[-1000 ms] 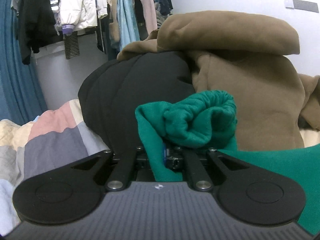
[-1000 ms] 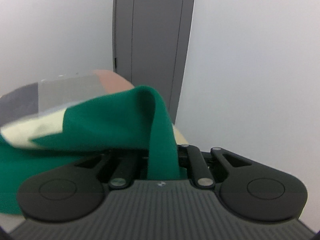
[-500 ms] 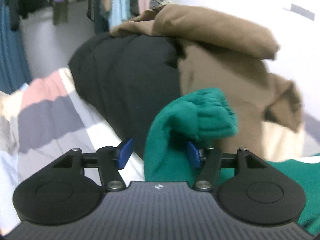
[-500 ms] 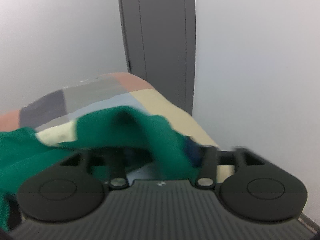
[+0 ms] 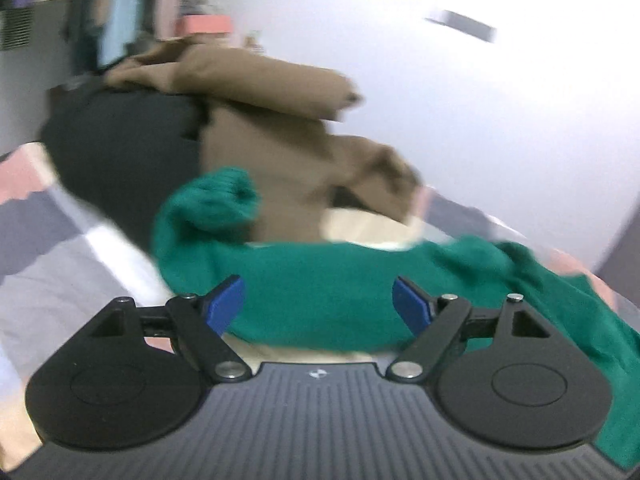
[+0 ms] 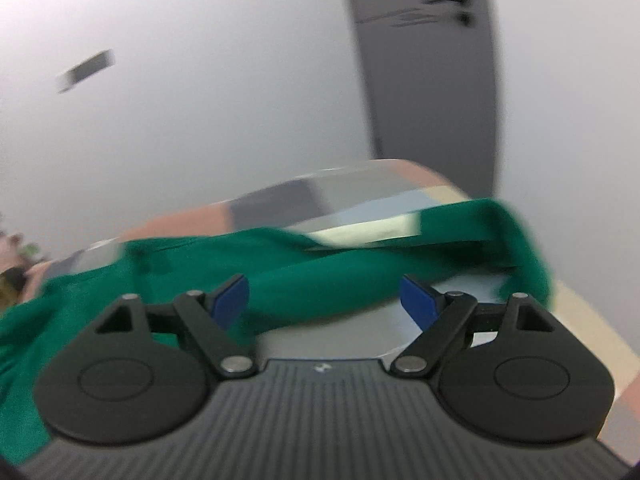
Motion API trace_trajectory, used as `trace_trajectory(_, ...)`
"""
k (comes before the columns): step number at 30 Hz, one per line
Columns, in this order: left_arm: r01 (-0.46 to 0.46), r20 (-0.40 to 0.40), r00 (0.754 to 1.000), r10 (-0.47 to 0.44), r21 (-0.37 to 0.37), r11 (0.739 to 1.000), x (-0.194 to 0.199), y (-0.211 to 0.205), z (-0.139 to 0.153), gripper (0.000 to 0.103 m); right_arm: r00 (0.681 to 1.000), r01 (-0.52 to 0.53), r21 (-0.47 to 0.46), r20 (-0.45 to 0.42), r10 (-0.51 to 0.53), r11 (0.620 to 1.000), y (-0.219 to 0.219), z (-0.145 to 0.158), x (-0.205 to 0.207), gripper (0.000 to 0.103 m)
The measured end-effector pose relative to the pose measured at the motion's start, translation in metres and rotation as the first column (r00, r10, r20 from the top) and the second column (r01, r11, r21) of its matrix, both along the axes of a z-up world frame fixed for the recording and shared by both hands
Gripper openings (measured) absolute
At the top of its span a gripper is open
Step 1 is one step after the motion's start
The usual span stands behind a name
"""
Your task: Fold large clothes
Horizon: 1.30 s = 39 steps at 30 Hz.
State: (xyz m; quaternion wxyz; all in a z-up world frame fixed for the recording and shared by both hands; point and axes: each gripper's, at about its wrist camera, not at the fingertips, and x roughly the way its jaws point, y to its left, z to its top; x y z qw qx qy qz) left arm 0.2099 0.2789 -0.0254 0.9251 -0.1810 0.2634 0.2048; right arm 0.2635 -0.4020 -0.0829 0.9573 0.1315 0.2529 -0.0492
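Observation:
A green garment (image 5: 320,280) lies across the patchwork bedspread (image 5: 52,280), its ribbed cuff (image 5: 224,196) bunched at the left end. My left gripper (image 5: 318,306) is open and empty just in front of it, blue pads wide apart. The same green garment (image 6: 312,280) shows in the right wrist view, one end curled up at the right (image 6: 524,240). My right gripper (image 6: 324,298) is open and empty in front of it. Both views are blurred.
A brown coat (image 5: 280,120) and a black jacket (image 5: 120,148) are piled behind the green garment. Hanging clothes (image 5: 120,8) are at the far left. A grey door (image 6: 432,80) and white wall stand beyond the bed's edge (image 6: 580,320).
Both grippers were shut on the green garment a second ago; they opened, let it drop onto the bed, and have drawn back from it.

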Motion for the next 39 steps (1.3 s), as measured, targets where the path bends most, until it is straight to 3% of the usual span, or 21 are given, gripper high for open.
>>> trace_trajectory(3, 0.116, 0.007, 0.993, -0.116, -0.013, 0.993, -0.003, -0.029, 0.0, 0.084, 0.991, -0.132, 0.014, -0.007, 0.133, 0.991, 0.049, 0.002, 0.001, 0.084)
trace_trajectory(7, 0.222, 0.015, 0.975, -0.221, -0.019, 0.975, 0.004, -0.06, -0.006, 0.084, 0.956, -0.29, 0.036, -0.037, 0.291, 0.956, 0.121, -0.013, 0.011, 0.084)
trace_trajectory(12, 0.296, -0.017, 0.955, -0.296, -0.007, 0.955, 0.013, -0.085, -0.021, 0.084, 0.914, -0.396, 0.072, -0.059, 0.4, 0.915, 0.185, -0.046, 0.025, 0.084)
trace_trajectory(15, 0.31, 0.006, 0.951, -0.31, -0.033, 0.95, 0.015, -0.089, -0.028, 0.084, 0.905, -0.412, 0.072, -0.083, 0.417, 0.908, 0.215, -0.068, 0.037, 0.092)
trace_trajectory(20, 0.303, -0.015, 0.952, -0.304, -0.054, 0.951, 0.035, -0.085, -0.048, 0.084, 0.899, -0.4, 0.078, -0.16, 0.407, 0.913, 0.252, -0.109, 0.071, 0.092)
trace_trajectory(24, 0.297, -0.039, 0.953, -0.301, -0.086, 0.951, 0.05, -0.079, -0.062, 0.084, 0.898, -0.416, -0.03, -0.169, 0.405, 0.909, 0.281, -0.129, 0.092, 0.093)
trace_trajectory(28, 0.292, -0.037, 0.954, -0.297, -0.092, 0.952, 0.057, -0.074, -0.066, 0.084, 0.912, -0.4, -0.129, -0.153, 0.381, 0.907, 0.302, -0.117, 0.129, 0.036)
trace_trajectory(32, 0.282, -0.028, 0.959, -0.284, -0.058, 0.958, 0.069, -0.07, -0.071, 0.084, 0.94, -0.332, -0.236, -0.16, 0.301, 0.913, 0.316, -0.086, 0.189, 0.028)
trace_trajectory(39, 0.267, -0.017, 0.962, -0.272, -0.142, 0.953, 0.111, -0.056, -0.098, 0.084, 0.967, -0.247, -0.37, -0.04, 0.25, 0.896, 0.336, -0.016, 0.303, 0.027)
